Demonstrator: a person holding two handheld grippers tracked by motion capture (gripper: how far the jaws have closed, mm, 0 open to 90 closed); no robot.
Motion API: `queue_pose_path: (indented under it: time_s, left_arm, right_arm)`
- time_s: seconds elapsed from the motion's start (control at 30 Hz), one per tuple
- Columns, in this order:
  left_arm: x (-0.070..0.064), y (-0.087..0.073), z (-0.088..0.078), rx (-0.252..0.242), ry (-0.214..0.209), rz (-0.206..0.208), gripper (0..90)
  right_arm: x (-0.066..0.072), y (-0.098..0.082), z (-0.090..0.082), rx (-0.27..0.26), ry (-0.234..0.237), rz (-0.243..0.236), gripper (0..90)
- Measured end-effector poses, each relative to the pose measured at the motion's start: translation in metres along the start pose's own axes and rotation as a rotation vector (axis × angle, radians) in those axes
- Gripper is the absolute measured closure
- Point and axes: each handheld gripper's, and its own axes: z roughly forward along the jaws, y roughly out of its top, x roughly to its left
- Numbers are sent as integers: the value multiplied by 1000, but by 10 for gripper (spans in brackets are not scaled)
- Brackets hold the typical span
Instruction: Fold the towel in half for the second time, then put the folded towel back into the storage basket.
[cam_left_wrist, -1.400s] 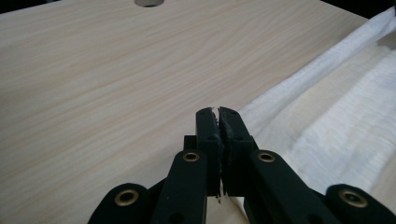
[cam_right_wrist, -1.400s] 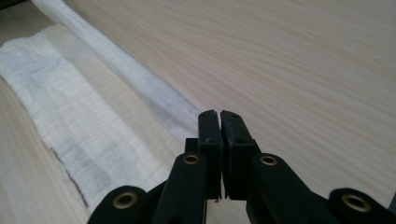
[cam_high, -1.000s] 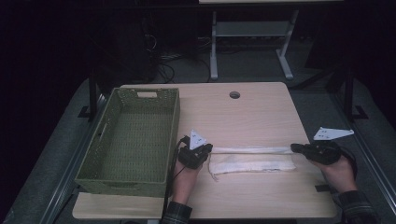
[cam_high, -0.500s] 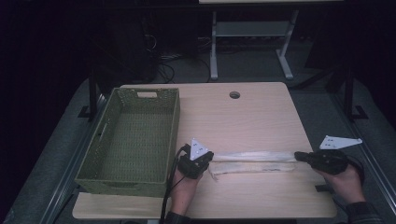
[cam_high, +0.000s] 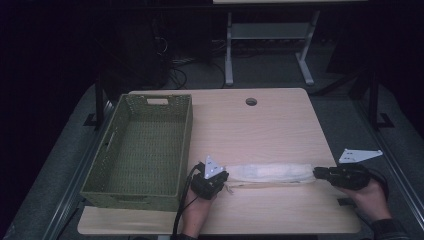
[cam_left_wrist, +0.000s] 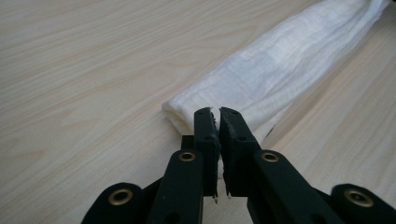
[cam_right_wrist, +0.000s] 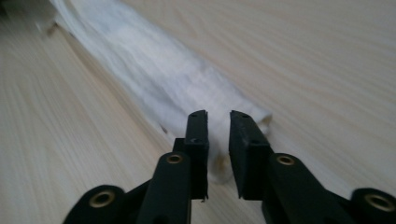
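Now lower, folded white cloth (cam_high: 270, 172) flat, both tongs' jaws seemingly just loosened.

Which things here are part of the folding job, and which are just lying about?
In the job:
- folded white cloth
- left claw, jaws just opening, a narrow gap at the cloth's end
- right claw, jaws just opening, parted over the other end

Lying about:
- green woven basket
- table's cable hole

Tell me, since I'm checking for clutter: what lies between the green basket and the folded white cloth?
In the high view, the left claw lies between green basket and white cloth.
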Motion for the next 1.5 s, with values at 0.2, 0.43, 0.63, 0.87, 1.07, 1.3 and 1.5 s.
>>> queue_pose_path:
  time_s: [0.2, 0.43, 0.63, 0.87, 1.07, 1.3, 1.5]
  left_arm:
    - [-4, 10, -4, -19, -21, 2, 811]
    - [-8, 1, 14, 64, -52, 19, 812]
    - [-9, -6, 25, 105, -27, 48, 821]
    - [-9, 6, 26, 159, -49, 62, 697]
    - [-8, 22, 26, 195, -44, 116, 557]
    - [-1, 29, 25, 183, -66, 114, 450]
    - [-4, 28, 32, 168, -117, 153, 400]
  right_arm:
    - [4, 3, -2, -5, 16, -2, 824]
    - [7, -4, 13, 110, 29, -19, 867]
    - [5, -7, 19, 153, 15, -15, 894]
    - [6, -6, 21, 165, 1, -29, 895]
    - [7, -4, 23, 171, -12, -20, 895]
    - [4, 4, 28, 188, -48, -8, 896]
    - [-3, 14, 38, 192, -80, 6, 896]
